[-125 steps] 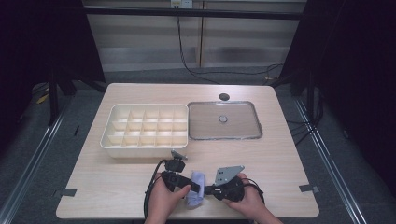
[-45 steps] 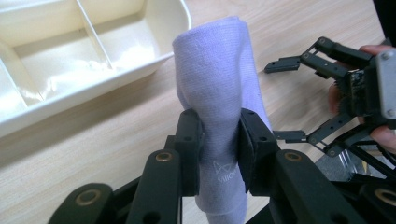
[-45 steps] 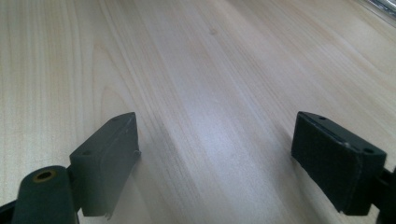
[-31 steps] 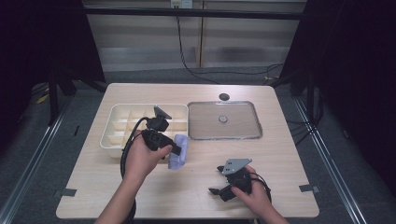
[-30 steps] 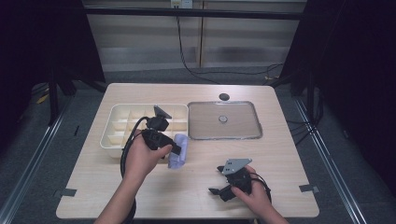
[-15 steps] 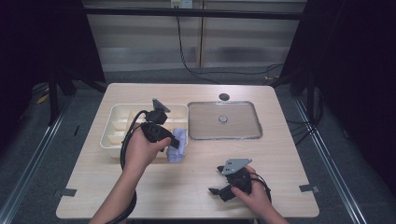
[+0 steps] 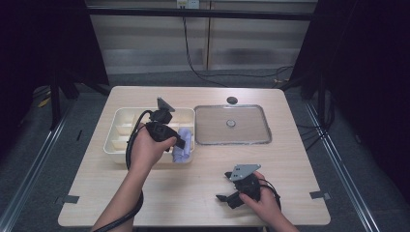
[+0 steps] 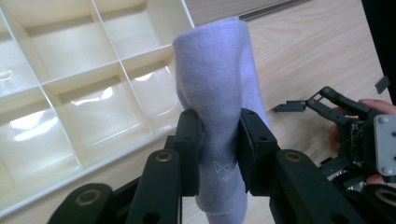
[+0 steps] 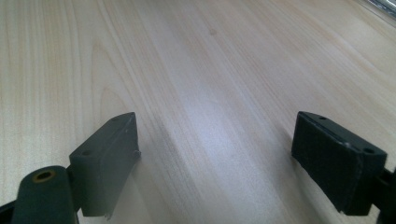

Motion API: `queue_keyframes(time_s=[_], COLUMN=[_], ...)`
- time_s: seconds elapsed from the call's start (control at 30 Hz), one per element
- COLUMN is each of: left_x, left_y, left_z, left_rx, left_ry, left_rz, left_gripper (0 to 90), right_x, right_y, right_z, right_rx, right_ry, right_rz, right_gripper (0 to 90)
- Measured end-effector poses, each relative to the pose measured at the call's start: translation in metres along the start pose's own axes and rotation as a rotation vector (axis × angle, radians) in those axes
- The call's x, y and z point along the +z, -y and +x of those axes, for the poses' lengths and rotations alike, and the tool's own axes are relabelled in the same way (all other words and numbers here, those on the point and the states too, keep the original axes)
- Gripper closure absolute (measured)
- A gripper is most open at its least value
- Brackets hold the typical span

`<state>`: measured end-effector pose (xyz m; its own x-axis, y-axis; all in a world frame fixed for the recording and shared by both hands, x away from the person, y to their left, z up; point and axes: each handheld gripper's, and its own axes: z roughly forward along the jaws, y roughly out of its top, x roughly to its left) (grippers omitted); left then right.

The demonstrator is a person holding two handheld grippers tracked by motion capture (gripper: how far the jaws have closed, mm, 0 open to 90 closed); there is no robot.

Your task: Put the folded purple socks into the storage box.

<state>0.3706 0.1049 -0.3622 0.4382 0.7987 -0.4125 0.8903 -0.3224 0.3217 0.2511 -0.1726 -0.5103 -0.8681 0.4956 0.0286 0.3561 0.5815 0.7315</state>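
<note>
Sock (image 8: 218, 93) (nearer tray (image 8: 70, 79)) between jaws

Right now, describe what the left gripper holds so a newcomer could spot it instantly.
Start at the cream divided tray on the table's left half, beside the clear lid. At its near right corner the left gripper clamps a rolled lavender sock. It is the one soft, coloured item among hard plastic.

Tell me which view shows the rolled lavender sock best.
The left gripper view: the sock stands close, pinched between the left gripper jaws. The high view shows it small at the divided tray edge. The right gripper view faces bare tabletop.
</note>
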Motion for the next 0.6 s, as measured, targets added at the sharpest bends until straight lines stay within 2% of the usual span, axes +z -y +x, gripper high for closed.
queue_keyframes(time_s=[0.23,0.4,0.43,0.6], left_x=[0.004,0.005,0.005,0.009], left_y=[-0.008,-0.014,-0.016,-0.02], left_z=[0.002,0.002,0.003,0.007], left_rx=[-0.013,-0.024,-0.018,-0.032], left_ry=[-0.001,0.016,0.006,0.008], left_rz=[0.006,0.007,0.011,0.009], left_gripper=[71.6,71.5,71.5,71.5], right_x=[0.0,0.0,0.0,0.0], right_y=[0.0,0.0,0.0,0.0], right_z=[0.0,0.0,0.0,0.0], right_rx=[0.002,0.002,0.001,0.0], right_ry=[0.0,-0.001,-0.001,-0.002], right_rz=[0.001,0.001,0.001,0.002], right_gripper=[14.2,14.2,14.2,14.2])
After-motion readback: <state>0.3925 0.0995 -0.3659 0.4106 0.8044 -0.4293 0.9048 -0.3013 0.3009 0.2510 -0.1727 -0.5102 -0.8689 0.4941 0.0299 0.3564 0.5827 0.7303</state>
